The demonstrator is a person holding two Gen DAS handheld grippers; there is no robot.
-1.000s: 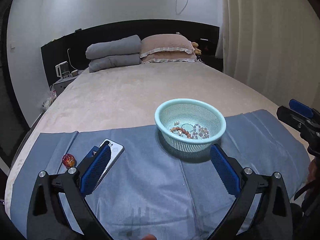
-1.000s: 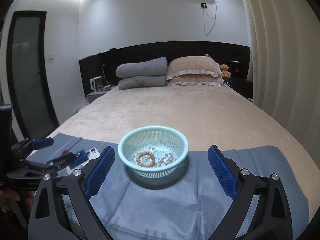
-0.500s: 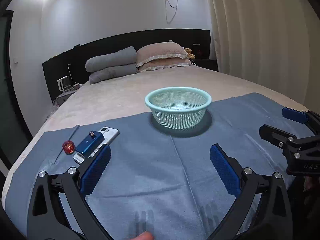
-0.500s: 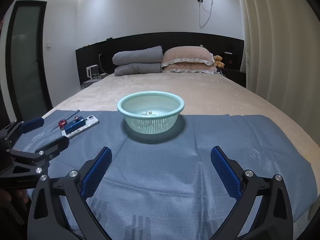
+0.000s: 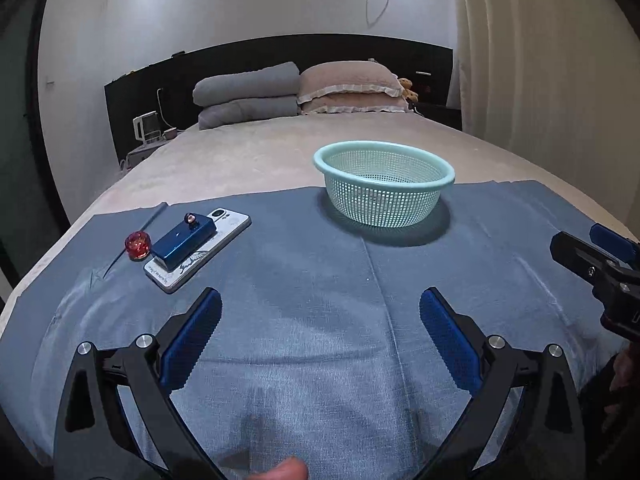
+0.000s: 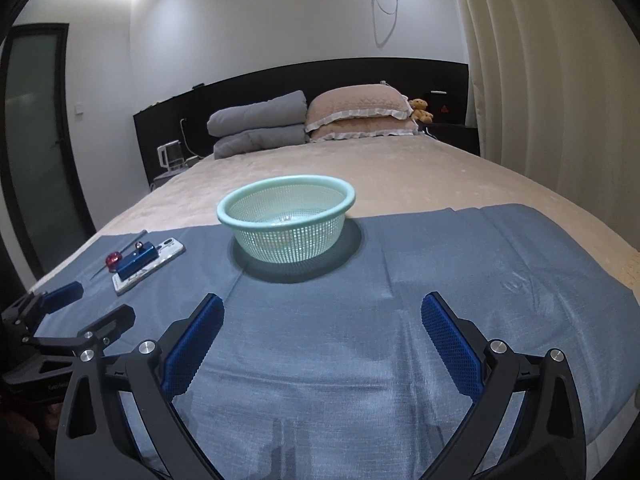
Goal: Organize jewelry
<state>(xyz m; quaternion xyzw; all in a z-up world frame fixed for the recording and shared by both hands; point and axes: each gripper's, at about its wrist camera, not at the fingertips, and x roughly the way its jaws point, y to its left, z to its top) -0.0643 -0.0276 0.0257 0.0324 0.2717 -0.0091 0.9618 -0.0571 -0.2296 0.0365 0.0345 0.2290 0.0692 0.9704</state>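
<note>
A pale green mesh basket [image 5: 384, 188] [image 6: 286, 220] stands on a blue cloth [image 5: 320, 280] [image 6: 440, 272] spread over the bed. From this low angle its contents are hidden, apart from a tiny pale speck inside in the right wrist view. My left gripper [image 5: 320, 308] hovers low over the cloth in front of the basket, jaws wide open and empty. My right gripper [image 6: 322, 312] is likewise open with nothing between its blue pads [image 6: 448, 344]. Each gripper shows at the edge of the other's view.
On the cloth's left lie a white phone [image 5: 200, 244] [image 6: 150, 262] with a small blue box [image 5: 182, 240] on it, a red round jewel [image 5: 137, 244] [image 6: 113, 259] and a thin dark stick [image 5: 132, 240]. Pillows [image 6: 360, 114] and a folded grey quilt [image 6: 256, 124] sit at the headboard; curtains hang to the right.
Both grippers have sunk toward the cloth, so the basket is now seen from the side and the beads inside are no longer visible. Both stay open.
</note>
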